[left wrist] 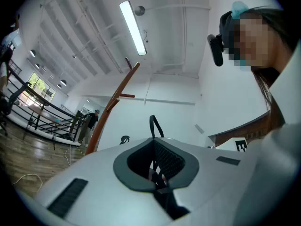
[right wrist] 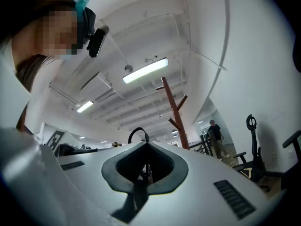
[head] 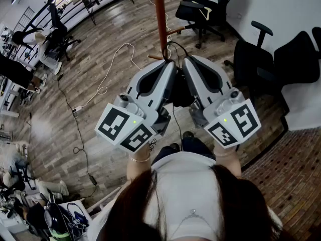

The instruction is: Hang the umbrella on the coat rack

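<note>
Umbrella between left gripper, right gripper

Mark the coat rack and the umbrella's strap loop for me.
coat rack (head: 160, 14): head view, on its brown pole.
strap loop (left wrist: 151, 125): left gripper view, on the loop's left strand.

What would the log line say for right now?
left gripper: jaws shut on umbrella strap | right gripper: jaws shut on same strap | coat rack: straight ahead | status: not yet hung
</note>
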The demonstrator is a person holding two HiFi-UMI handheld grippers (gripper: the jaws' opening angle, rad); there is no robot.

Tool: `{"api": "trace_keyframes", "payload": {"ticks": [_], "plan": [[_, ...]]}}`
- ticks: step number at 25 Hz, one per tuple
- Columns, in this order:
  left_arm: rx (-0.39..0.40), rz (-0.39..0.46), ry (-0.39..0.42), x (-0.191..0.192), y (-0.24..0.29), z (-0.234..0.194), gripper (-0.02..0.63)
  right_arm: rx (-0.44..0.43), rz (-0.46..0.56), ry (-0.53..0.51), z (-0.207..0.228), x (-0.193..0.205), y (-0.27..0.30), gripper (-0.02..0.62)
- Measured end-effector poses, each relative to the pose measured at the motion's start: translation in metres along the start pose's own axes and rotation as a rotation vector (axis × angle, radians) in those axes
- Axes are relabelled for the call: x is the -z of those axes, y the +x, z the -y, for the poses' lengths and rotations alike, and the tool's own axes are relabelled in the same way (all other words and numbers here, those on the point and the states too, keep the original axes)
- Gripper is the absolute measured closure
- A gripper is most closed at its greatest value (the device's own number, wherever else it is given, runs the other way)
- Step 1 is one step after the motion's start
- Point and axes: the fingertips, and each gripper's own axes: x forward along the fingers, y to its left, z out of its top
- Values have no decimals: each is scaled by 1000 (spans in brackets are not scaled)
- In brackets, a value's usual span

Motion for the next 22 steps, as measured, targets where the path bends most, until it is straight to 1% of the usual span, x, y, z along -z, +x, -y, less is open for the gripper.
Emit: {"api": "trace_keyframes", "payload": {"ticks": [9, 13, 19, 22], "plan": [[-18, 16, 5, -4, 8, -4, 597, -35, 6, -6, 4, -4, 7, 560], [-37, 19, 13, 0, 27, -9, 597, -54, 6, 7, 24, -4, 11, 560], [-66, 38, 33, -5, 20, -9, 597, -90, 12, 15, 16, -6, 14, 560], [-90, 51, 41, -5, 32, -12, 597, -113, 18, 21, 29, -8, 19, 560]]}}
